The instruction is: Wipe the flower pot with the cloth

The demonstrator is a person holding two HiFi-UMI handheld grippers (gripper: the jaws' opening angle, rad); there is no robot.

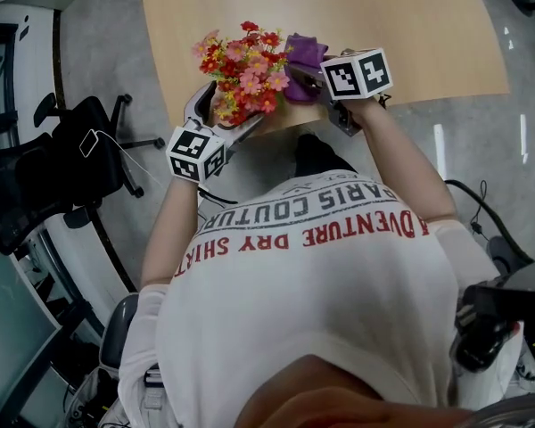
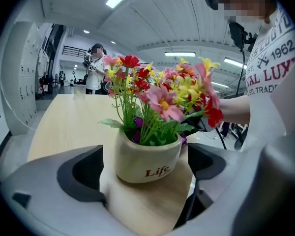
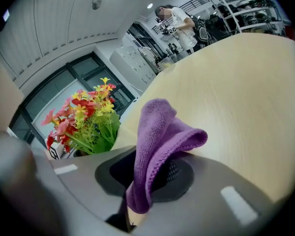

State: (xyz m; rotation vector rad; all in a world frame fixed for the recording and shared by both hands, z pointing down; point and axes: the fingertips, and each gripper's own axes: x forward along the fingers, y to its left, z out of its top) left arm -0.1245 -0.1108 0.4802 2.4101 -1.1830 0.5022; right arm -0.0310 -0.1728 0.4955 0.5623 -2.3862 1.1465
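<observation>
Pale wooden table [image 1: 410, 25] over grey floor [image 1: 102, 34]; left gripper [image 2: 143, 168] gapes around flower pot [image 2: 146, 162], not touching it; right gripper [image 3: 148, 177] pinches purple cloth [image 3: 160, 144].

pot [image 2: 146, 156]: cream, red lettering | flowers [image 2: 162, 92]: red, pink, yellow, green leaves | cloth [image 3: 160, 146]: purple | desk [image 1: 383, 25]: pale wood

head view looks steeply down; both gripper views closely share the flowers [image 1: 247, 68].
</observation>
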